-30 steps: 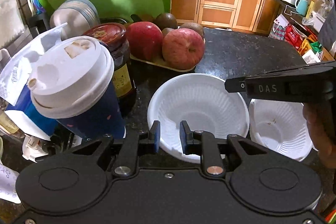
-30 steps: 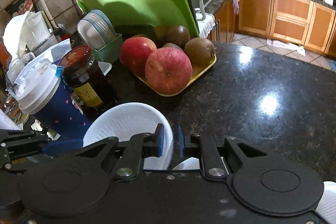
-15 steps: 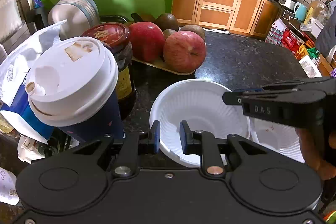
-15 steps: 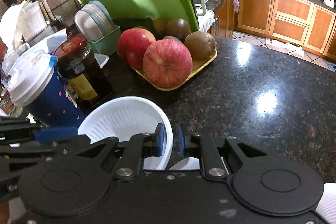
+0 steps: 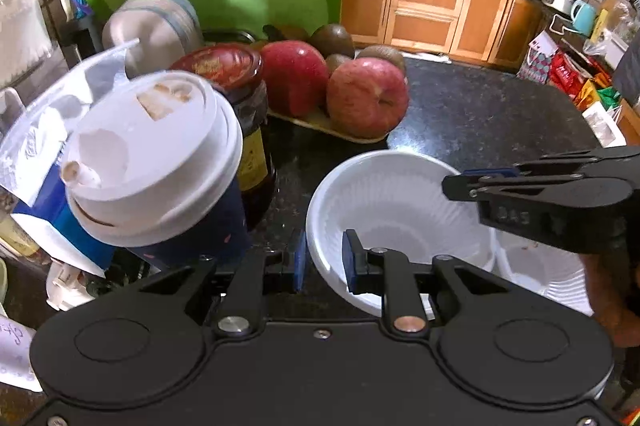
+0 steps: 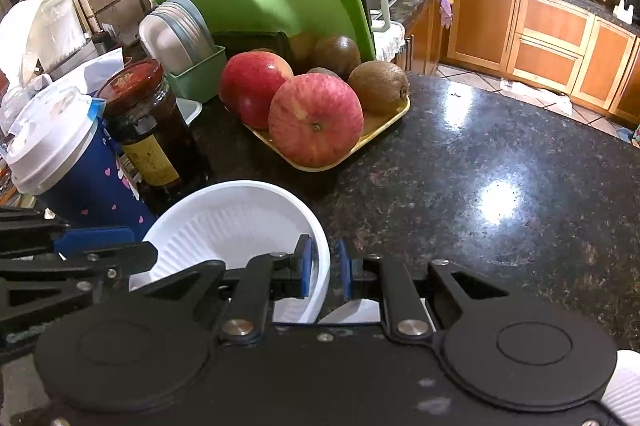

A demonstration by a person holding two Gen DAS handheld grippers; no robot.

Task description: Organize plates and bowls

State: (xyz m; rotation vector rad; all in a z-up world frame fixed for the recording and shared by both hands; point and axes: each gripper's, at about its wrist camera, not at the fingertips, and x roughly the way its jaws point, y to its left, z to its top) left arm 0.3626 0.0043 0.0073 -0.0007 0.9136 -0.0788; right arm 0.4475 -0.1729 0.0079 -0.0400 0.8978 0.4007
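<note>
Both claws straddle one white disposable bowl [image 5: 394,210]: left gripper [image 5: 323,261] at its near-left rim, right gripper [image 6: 323,268] at its right rim, jaws slightly apart, grip uncertain. It looks light, thin, crushable; pinch the rim gently.

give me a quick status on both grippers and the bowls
Left gripper and right gripper each straddle the white bowl rim, not clamped. Second bowl beside it. Coffee cup crowds left.

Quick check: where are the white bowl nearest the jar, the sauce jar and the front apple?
white bowl [image 5: 394,198]: left wrist view, inner wall.
sauce jar [image 6: 154,142]: right wrist view, glass side.
front apple [image 6: 316,118]: right wrist view, skin.
</note>
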